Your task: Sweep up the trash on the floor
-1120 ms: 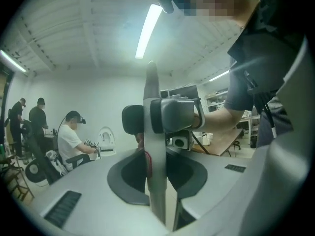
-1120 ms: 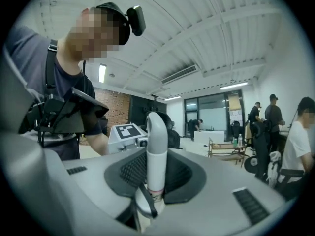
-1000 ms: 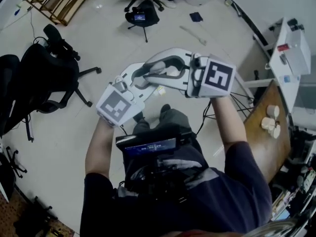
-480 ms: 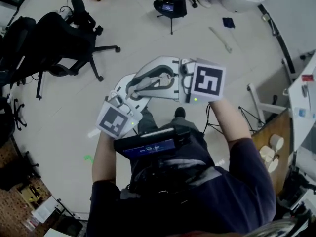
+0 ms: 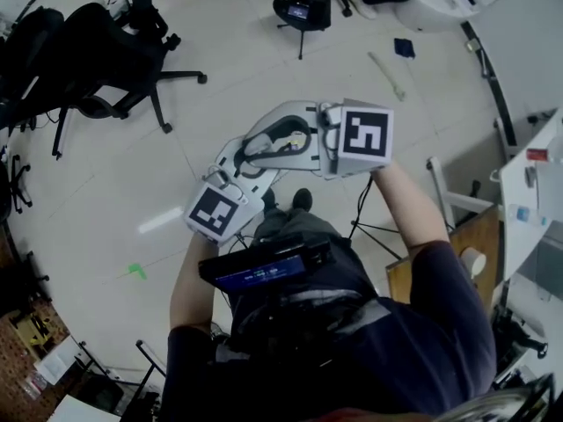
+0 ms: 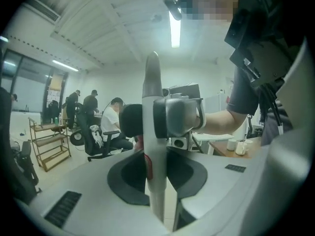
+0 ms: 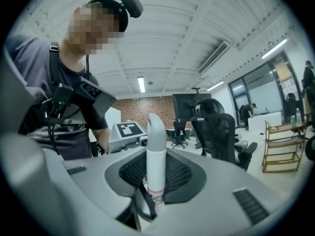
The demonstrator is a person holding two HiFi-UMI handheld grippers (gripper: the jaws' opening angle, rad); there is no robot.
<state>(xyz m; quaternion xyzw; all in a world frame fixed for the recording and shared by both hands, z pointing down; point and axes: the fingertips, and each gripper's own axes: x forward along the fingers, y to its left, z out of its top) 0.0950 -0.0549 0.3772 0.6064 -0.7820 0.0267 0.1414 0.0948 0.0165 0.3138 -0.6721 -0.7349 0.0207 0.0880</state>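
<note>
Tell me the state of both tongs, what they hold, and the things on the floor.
Left tongs: closed on a pale grey pole, held upright.
Right tongs: closed on a white round-tipped handle with a black strap.
Dark blue flat square: lying on the floor, unswept.
Long pale strip: lying flat on the floor.
Black office chair: standing upright.

A pale grey handle stands upright, clamped between the left fingers. It tapers to a rounded tip above them and has a red strip low on its side. A white round handle is pinched between the right fingers, its tip curved, with a pink band and a black strap loop at its base. A small green scrap lies on the floor, well apart from both.
</note>
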